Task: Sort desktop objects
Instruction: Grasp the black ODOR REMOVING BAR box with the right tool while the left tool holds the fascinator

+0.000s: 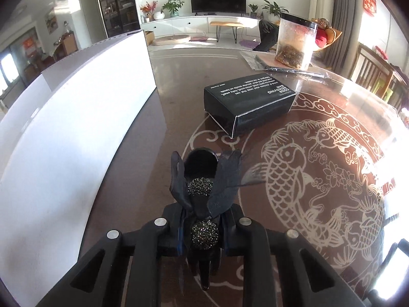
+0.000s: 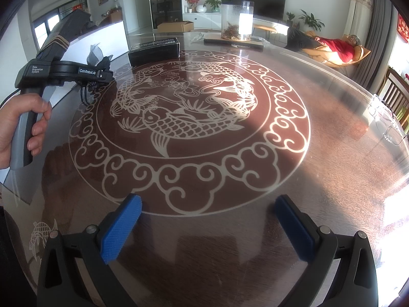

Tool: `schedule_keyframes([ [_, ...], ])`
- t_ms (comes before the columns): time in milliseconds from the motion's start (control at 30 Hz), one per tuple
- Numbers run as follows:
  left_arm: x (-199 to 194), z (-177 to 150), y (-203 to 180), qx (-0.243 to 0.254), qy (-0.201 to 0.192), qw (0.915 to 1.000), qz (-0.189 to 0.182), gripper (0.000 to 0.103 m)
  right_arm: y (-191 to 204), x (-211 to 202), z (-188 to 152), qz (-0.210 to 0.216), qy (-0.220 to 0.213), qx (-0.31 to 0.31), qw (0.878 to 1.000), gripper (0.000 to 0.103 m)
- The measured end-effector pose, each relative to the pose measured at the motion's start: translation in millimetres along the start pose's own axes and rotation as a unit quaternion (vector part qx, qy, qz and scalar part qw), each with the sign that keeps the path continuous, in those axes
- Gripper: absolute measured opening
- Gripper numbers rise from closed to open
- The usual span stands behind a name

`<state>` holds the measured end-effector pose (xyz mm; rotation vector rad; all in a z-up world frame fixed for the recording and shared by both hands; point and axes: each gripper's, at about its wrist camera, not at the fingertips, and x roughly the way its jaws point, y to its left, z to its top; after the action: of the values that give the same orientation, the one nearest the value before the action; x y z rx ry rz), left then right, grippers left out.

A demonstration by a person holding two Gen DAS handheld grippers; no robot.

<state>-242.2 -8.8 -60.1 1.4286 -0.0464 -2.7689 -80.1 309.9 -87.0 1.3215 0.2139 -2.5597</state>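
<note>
**Left gripper clasping a black hair ornament above a carp-patterned table**

The left gripper (image 1: 202, 220) is clenching a black feathered hair ornament with two glittery beaded balls (image 1: 202, 192), which is sticking out forward past its black fingers. In the right wrist view, a bare hand (image 2: 23, 128) is gripping the grey handle of this same gripper (image 2: 102, 73), holding it above the table's left side, with the ornament (image 2: 98, 57) showing as dark feathers at its tip.

The right gripper (image 2: 207, 222) is hanging released, its two blue textured pads (image 2: 121, 227) standing wide apart over bare tabletop.

Beneath both is lying a round, dark reddish-brown table under glossy glass (image 2: 332, 128), printed with pale carp, flowers and a ring of cloud scrolls. Sunlight is glaring across its right side.

Just left of the ornament, a tall white open-topped bin wall (image 1: 76, 128) is running along the table edge. Ahead of the left gripper, a black rectangular cardboard box with white lettering (image 1: 249, 99) is lying flat. Farther back, a clear plastic jar with a black lid and brown contents (image 1: 296, 42) is standing on a flat mat. Clear glasses (image 2: 388, 122) are resting near the table's right edge.

Beyond, a bright living room is showing: a dark television (image 1: 218, 0) on a white low cabinet, potted plants, a dark glass cabinet, grey curtains, and a person in red (image 2: 340, 47) reclining in a chair.
</note>
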Motion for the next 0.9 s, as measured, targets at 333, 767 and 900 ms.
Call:
schedule_keyframes([
  [333, -50.0, -72.5, 17.7, -0.004, -0.029, 0.9993, 0.024, 0.021, -0.1, 0.1, 0.0, 0.000, 0.000, 0.000, 1.000, 0.103],
  [767, -45.4, -71.2, 33.8, -0.059, -0.030, 0.9976, 0.022, 0.020, 41.1, 133.7, 204.2, 0.195, 0.106, 0.183, 0.958, 0.103],
  [900, -44.0, -70.3, 38.8, -0.072, -0.029, 0.9968, 0.019, 0.020, 58.7, 164.5, 258.3, 0.157, 0.098, 0.241, 0.953, 0.103],
])
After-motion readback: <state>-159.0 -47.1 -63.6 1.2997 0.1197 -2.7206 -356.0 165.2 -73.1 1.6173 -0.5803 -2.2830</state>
